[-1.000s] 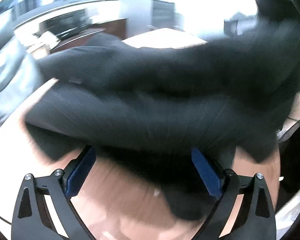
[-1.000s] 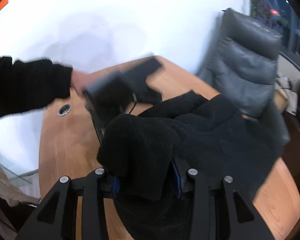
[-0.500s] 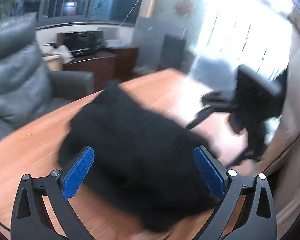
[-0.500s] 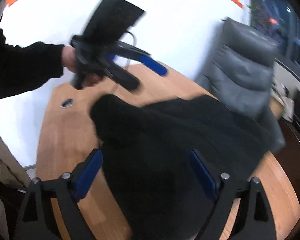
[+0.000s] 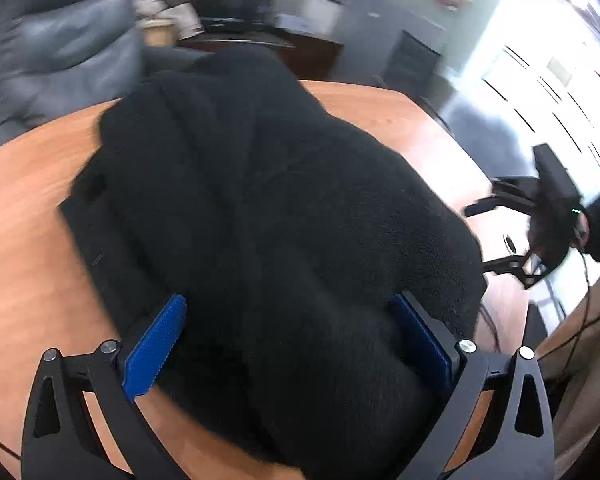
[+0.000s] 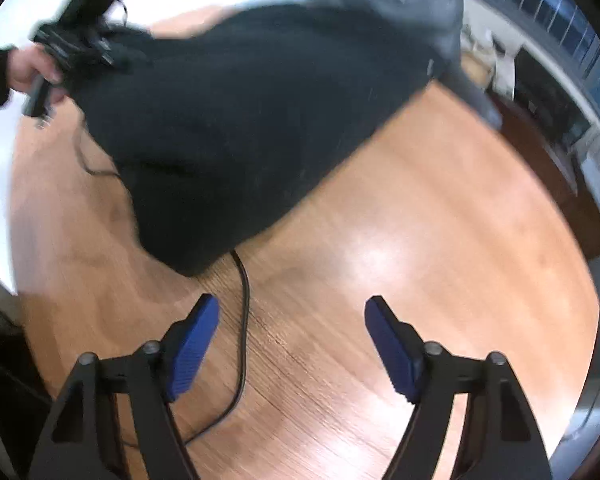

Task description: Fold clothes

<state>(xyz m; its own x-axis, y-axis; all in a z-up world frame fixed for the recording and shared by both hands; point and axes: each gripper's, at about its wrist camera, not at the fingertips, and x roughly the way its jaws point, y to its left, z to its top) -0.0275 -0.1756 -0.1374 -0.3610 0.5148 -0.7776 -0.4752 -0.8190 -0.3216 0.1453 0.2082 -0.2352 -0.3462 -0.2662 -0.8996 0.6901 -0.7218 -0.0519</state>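
A black fleece garment (image 5: 268, 216) lies bunched and folded over on the wooden table (image 5: 24, 216). My left gripper (image 5: 288, 340) is open, its blue pads on either side of the garment's near end. In the right wrist view the garment (image 6: 252, 108) lies at the far left of the table (image 6: 440, 240). My right gripper (image 6: 292, 344) is open and empty above bare wood, a short way back from the cloth. The left gripper (image 6: 72, 40) shows in a hand at the garment's far end.
A thin black cable (image 6: 242, 320) runs across the table between my right fingers. A grey leather armchair (image 5: 60, 64) stands beyond the table's far edge. The right gripper (image 5: 540, 216) shows at the right in the left wrist view. A dark cabinet (image 6: 552, 92) stands at the right.
My right gripper let go of the garment, opened and drew back over bare table. My left gripper swung round to the garment's end and now straddles it, still open.
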